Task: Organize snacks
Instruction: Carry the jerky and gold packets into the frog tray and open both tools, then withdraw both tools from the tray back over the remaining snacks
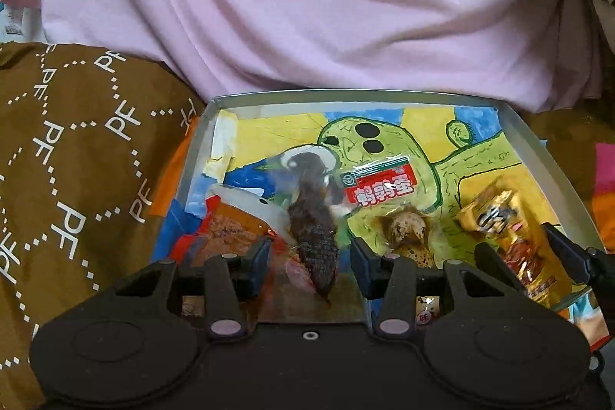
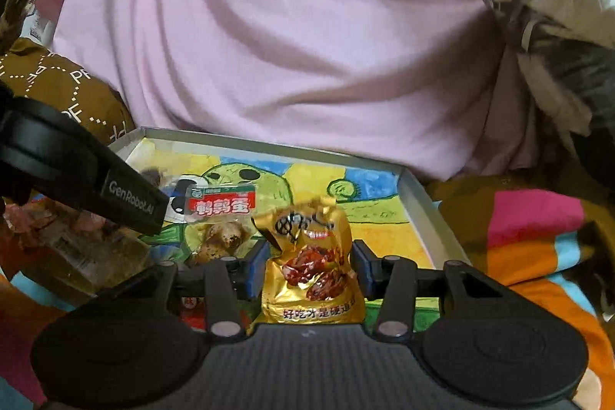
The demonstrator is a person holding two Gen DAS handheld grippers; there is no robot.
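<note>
I am loosening my right hand-held gripper (image 2: 309, 266) around the crinkled gold foil snack packet (image 2: 309, 256) at lower centre, dropping it into the shallow grey painted-bottom tray (image 2: 423, 196); my left hand-held gripper (image 1: 309, 266) is pinching a clear-wrapped dark meat snack (image 1: 313, 218).

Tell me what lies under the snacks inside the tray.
A colourful drawing of a green figure lines the tray. The snack packets cover its lower part, so that part cannot be seen.

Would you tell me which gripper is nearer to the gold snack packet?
Right. The right gripper has the gold snack packet between its fingers, while the left gripper straddles a dark clear-wrapped snack farther left in the tray.
</note>
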